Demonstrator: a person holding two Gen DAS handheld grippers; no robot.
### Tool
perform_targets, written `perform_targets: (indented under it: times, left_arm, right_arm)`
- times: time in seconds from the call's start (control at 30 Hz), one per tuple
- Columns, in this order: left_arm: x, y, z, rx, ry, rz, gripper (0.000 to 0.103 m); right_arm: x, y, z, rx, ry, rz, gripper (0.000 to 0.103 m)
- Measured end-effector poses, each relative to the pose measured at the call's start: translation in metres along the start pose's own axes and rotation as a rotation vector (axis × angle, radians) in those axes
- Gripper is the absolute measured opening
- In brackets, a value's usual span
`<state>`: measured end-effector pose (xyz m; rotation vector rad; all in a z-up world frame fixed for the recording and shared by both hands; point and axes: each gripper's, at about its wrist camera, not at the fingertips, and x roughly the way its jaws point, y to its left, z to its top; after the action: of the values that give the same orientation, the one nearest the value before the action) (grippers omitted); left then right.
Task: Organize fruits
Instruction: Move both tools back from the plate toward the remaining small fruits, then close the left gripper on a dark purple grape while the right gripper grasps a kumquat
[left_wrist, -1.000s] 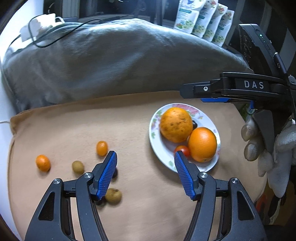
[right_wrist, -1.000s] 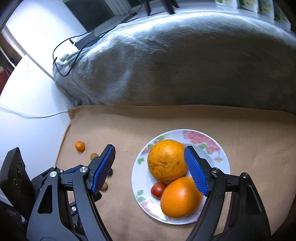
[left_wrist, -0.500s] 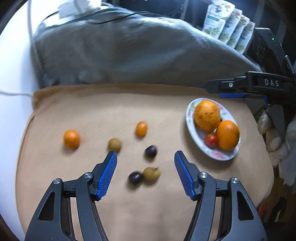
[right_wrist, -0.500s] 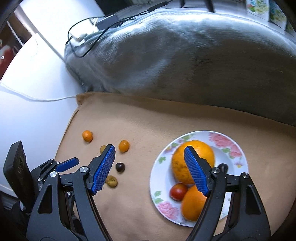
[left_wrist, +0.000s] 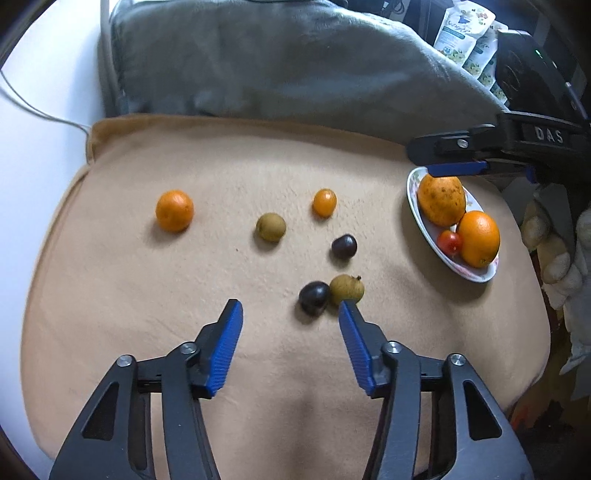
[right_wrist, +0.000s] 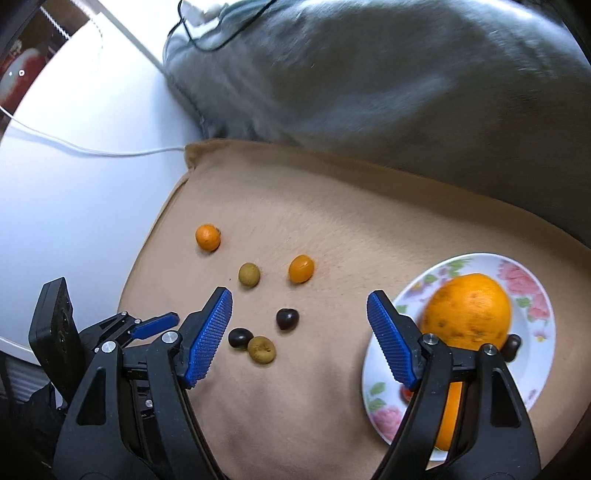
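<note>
Left wrist view: left gripper (left_wrist: 290, 314) just closing a bit, holding nothing, above dark grape (left_wrist: 314, 296); right gripper (right_wrist: 299, 308) likewise, empty.

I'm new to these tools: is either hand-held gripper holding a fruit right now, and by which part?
Nothing is held. The left hand-held gripper and right hand-held gripper are both empty, their jaws just narrowing above the tan cloth.

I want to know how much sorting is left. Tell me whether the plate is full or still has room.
Still has room. The plate holds two large oranges, a tomato and a dark fruit; bare floral rim shows beside them.
</note>
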<state>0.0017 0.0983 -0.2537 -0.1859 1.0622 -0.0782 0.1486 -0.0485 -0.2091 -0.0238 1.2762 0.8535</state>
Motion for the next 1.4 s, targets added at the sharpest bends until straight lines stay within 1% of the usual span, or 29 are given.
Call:
perform_targets:
  times: [0.07, 0.13, 0.23, 0.3, 0.37, 0.43, 0.53, 0.6, 0.8, 1.0, 1.07, 1.17, 1.23, 1.27, 1.4]
  left_arm:
    - [0.003, -0.002, -0.002, 0.006, 0.007, -0.012, 0.048]
    - [0.006, -0.004, -0.003, 0.019, 0.008, -0.023, 0.048]
    - [0.011, -0.004, -0.002, 0.021, 0.012, -0.041, 0.042]
    - [0.014, -0.004, -0.001, 0.025, 0.012, -0.041, 0.042]
    - [0.017, -0.005, -0.001, 0.036, 0.014, -0.047, 0.038]
    - [0.022, -0.007, -0.001, 0.058, 0.018, -0.050, 0.037]
    - [0.030, -0.010, -0.002, 0.078, 0.030, -0.058, 0.033]
    - [0.035, -0.011, -0.002, 0.087, 0.036, -0.064, 0.033]
    - [0.049, -0.015, -0.002, 0.140, 0.050, -0.047, 0.028]
    - [0.053, -0.018, 0.002, 0.158, 0.035, -0.064, 0.028]
    - [0.057, -0.018, 0.003, 0.162, 0.038, -0.060, 0.028]
    - [0.061, -0.018, 0.006, 0.153, 0.040, -0.074, 0.028]
    - [0.064, -0.021, 0.007, 0.166, 0.042, -0.074, 0.028]
    - [0.066, -0.022, 0.008, 0.173, 0.043, -0.072, 0.022]
    - [0.067, -0.021, 0.010, 0.166, 0.039, -0.079, 0.022]
  right_arm:
    - [0.009, 0.003, 0.002, 0.000, 0.029, 0.014, 0.067]
    - [0.014, 0.006, 0.001, -0.009, 0.042, 0.021, 0.066]
    - [0.018, 0.011, -0.003, -0.022, 0.054, 0.032, 0.063]
    - [0.021, 0.012, -0.007, -0.018, 0.065, 0.038, 0.062]
    - [0.023, 0.010, -0.009, -0.011, 0.073, 0.037, 0.062]
    - [0.026, 0.008, -0.010, -0.005, 0.080, 0.035, 0.058]
    - [0.030, 0.005, -0.007, -0.002, 0.085, 0.018, 0.057]
    - [0.034, 0.002, -0.002, 0.003, 0.088, 0.012, 0.057]
    - [0.047, -0.001, 0.009, 0.015, 0.101, 0.006, 0.057]
    - [0.062, -0.002, 0.015, 0.022, 0.122, -0.011, 0.057]
    - [0.066, -0.003, 0.017, 0.022, 0.126, -0.018, 0.057]
    - [0.072, -0.004, 0.021, 0.015, 0.137, -0.030, 0.057]
    - [0.077, -0.004, 0.023, 0.007, 0.147, -0.036, 0.056]
    - [0.078, -0.004, 0.024, 0.004, 0.151, -0.037, 0.055]
    - [0.087, -0.003, 0.025, -0.015, 0.169, -0.047, 0.053]
